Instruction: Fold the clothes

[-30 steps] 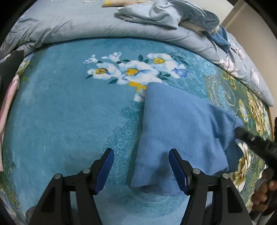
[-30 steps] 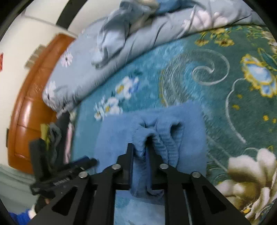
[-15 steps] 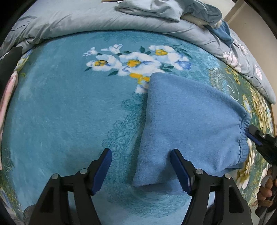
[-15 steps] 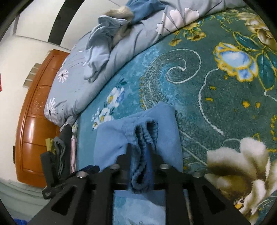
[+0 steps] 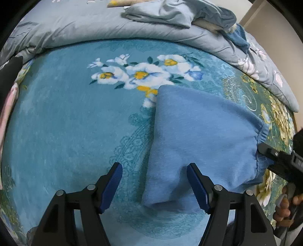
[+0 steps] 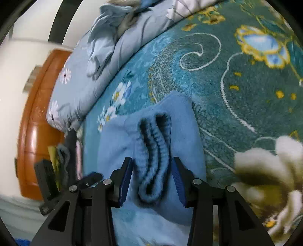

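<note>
A folded blue fleece garment [image 5: 198, 136] lies on the teal floral blanket [image 5: 66, 123]. Its elastic waistband [image 6: 155, 149] faces my right gripper. My left gripper [image 5: 154, 185] is open, its blue pads straddling the garment's near left corner just above the blanket. My right gripper [image 6: 151, 179] is open, with the bunched waistband lying loose between its fingers. It shows at the right edge of the left wrist view [image 5: 278, 162], at the waistband.
A grey-blue floral duvet [image 5: 94, 24] is heaped along the far side with loose clothes [image 5: 170, 13] on top. A wooden headboard [image 6: 32, 117] stands at the left. Pink and dark clothes [image 5: 7, 98] lie at the blanket's left edge.
My right gripper was shut on the waistband and has opened, letting it go. The garment's right end has dropped flat onto the blanket. My left gripper stayed open and hardly moved.
</note>
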### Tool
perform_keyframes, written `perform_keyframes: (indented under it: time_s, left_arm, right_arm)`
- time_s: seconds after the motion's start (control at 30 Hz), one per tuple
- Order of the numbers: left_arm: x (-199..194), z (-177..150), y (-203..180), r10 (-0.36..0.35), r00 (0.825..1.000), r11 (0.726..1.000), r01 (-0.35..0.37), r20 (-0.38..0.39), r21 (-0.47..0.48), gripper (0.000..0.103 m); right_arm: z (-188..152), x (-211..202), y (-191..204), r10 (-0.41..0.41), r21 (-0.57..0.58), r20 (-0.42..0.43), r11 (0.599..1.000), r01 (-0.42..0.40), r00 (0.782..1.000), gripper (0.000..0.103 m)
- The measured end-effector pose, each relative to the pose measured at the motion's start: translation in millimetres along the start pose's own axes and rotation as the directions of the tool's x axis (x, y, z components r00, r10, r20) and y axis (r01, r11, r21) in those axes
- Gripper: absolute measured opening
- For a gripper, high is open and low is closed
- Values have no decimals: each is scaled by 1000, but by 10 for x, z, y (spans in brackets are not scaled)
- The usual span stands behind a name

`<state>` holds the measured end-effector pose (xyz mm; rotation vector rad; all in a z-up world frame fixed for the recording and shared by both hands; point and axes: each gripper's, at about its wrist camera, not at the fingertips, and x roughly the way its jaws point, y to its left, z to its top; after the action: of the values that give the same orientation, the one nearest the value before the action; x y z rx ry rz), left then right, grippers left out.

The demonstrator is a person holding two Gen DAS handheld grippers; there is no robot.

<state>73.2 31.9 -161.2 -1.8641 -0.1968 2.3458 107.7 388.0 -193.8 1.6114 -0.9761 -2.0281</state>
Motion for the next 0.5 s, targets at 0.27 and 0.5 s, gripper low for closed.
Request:
perform_keyframes:
  time_s: [0.27,0.5]
  left_arm:
    - [19,15,12,-7,1000,1000,7,-4,-6,74]
    - [-45,116,53,-40,999,999,41,17,-32,74]
  right_arm:
    - [12,16,90,-18,-18,7,1000,18,1000,27]
    - [6,-214,158,57,-34,57,998,-55,997,19]
